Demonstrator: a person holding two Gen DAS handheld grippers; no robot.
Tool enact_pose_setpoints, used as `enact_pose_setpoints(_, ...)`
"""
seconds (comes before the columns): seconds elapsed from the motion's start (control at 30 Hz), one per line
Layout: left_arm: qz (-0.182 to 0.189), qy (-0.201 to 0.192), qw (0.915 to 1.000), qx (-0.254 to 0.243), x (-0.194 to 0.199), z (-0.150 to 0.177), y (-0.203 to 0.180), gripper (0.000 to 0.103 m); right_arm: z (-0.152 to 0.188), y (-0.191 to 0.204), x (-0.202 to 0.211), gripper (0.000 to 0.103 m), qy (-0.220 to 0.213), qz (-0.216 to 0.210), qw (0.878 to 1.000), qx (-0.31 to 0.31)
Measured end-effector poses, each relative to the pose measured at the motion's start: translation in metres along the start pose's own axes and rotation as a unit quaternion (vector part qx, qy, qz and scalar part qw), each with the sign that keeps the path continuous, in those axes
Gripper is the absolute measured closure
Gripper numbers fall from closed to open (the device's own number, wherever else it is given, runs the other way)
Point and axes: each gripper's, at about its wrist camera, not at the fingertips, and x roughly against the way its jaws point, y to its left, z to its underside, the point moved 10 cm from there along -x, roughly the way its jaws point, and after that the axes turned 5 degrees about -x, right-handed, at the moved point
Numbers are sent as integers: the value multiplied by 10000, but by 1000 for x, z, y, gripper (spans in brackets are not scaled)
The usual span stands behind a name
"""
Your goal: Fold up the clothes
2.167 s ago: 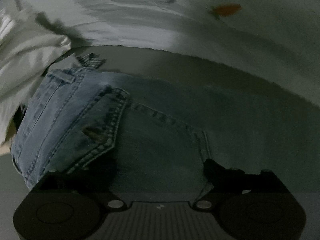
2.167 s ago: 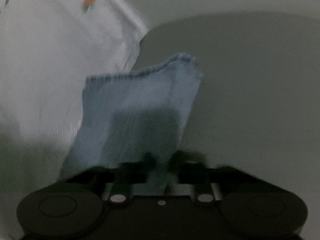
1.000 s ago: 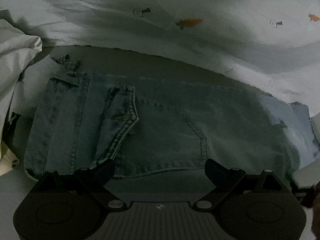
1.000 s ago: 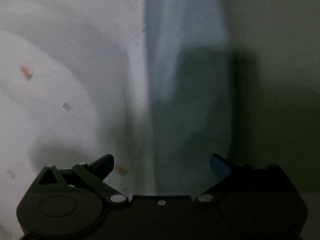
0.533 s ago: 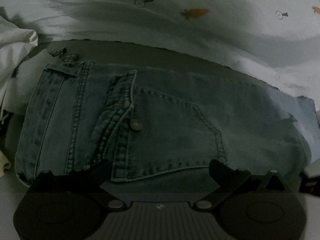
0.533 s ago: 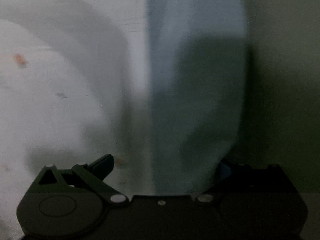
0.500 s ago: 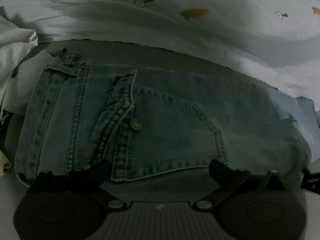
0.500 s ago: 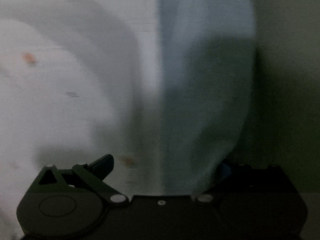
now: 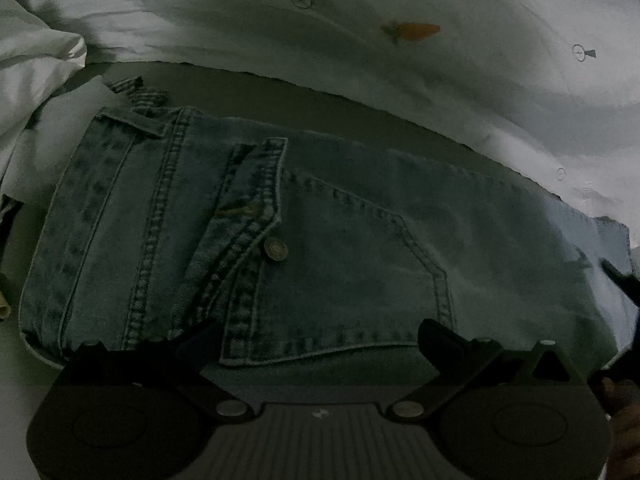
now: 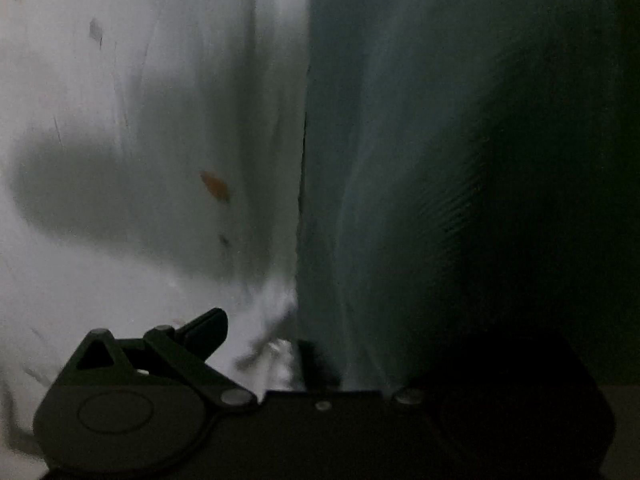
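Observation:
A pair of blue jeans (image 9: 320,240) lies flat on a grey surface in the left wrist view, waistband at the left, back pocket and metal button (image 9: 275,249) in the middle, leg running right. My left gripper (image 9: 320,340) is open, its fingers resting just above the jeans' near edge. In the right wrist view the jeans leg (image 10: 400,160) fills the middle, blurred. My right gripper (image 10: 320,340) is open over the leg; its left finger (image 10: 204,330) shows, the right one is lost in shadow.
A white sheet with small carrot prints (image 9: 412,32) lies behind the jeans and also shows in the right wrist view (image 10: 140,120). A crumpled white garment (image 9: 36,64) sits at the far left. Checked fabric (image 9: 136,92) peeks out by the waistband.
Both grippers let go of the jeans and opened. The jeans now lie flat and spread. The left gripper has drawn a little closer to the pocket; the right has moved along the leg.

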Motion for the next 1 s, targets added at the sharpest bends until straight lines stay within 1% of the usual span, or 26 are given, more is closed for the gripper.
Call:
enact_pose_setpoints(0.1,30,-21,10000,18,1,1,2,0,5,5,-18,0,328,92,9993,165)
enact_pose_setpoints(0.13,48,-28,10000,20,1,1,2,0,12,3,-16,0,454,29,9990,2)
enact_pose_setpoints(0.17,69,-37,10000,29,0,1,2,0,20,1,-15,0,697,-94,9973,-219)
enact_pose_setpoints(0.23,121,-65,9999,82,1,2,3,0,60,-15,-1,0,1216,-299,9903,-596)
enact_pose_setpoints(0.3,175,-94,9997,140,1,2,4,0,70,-19,12,1,1177,-302,9917,-409)
enact_pose_setpoints(0.33,202,-109,9996,169,1,2,5,0,70,-20,17,3,1170,-402,9915,-411)
enact_pose_setpoints(0.4,272,-132,9993,210,2,1,6,0,64,-22,28,9,1152,-762,9868,-848)
enact_pose_setpoints(0.43,309,-142,9992,230,2,1,6,0,58,-20,31,9,1194,-808,9849,-954)
enact_pose_setpoints(0.47,355,-145,9989,257,2,1,7,0,58,-23,35,10,1247,-716,9853,-925)
enact_pose_setpoints(0.57,518,-155,9978,377,4,0,9,0,64,-36,48,11,1354,35,9890,-602)
enact_pose_setpoints(0.6,575,-147,9975,371,5,0,9,0,66,-37,54,11,1372,293,9893,-397)
enact_pose_setpoints(0.67,674,-110,9972,303,8,1,8,0,64,-29,68,10,1271,744,9890,114)
enact_pose_setpoints(0.7,709,-82,9971,259,11,1,7,0,61,-23,75,9,1083,965,9879,543)
enact_pose_setpoints(0.73,744,-54,9970,215,13,2,6,0,55,-11,83,8,820,1223,9830,1095)
enact_pose_setpoints(0.77,776,-66,9966,285,18,2,7,0,49,1,91,7,548,1478,9738,1642)
enact_pose_setpoints(0.8,807,-93,9959,403,24,2,7,0,44,12,99,6,216,1745,9598,2187)
enact_pose_setpoints(0.83,804,-87,9950,578,29,4,9,0,42,24,103,4,-144,2006,9405,2738)
enact_pose_setpoints(0.87,788,-67,9938,776,34,6,11,0,38,33,108,0,-511,2249,9150,3311)
enact_pose_setpoints(0.9,771,-47,9922,974,39,8,13,0,36,41,117,0,-888,2471,8824,3903)
enact_pose_setpoints(0.97,657,-166,9913,1130,51,11,19,0,16,47,115,0,-1349,2791,8352,4542)
enact_pose_setpoints(1.0,610,-292,9916,1100,57,12,21,0,9,49,110,0,-1484,2958,8185,4697)
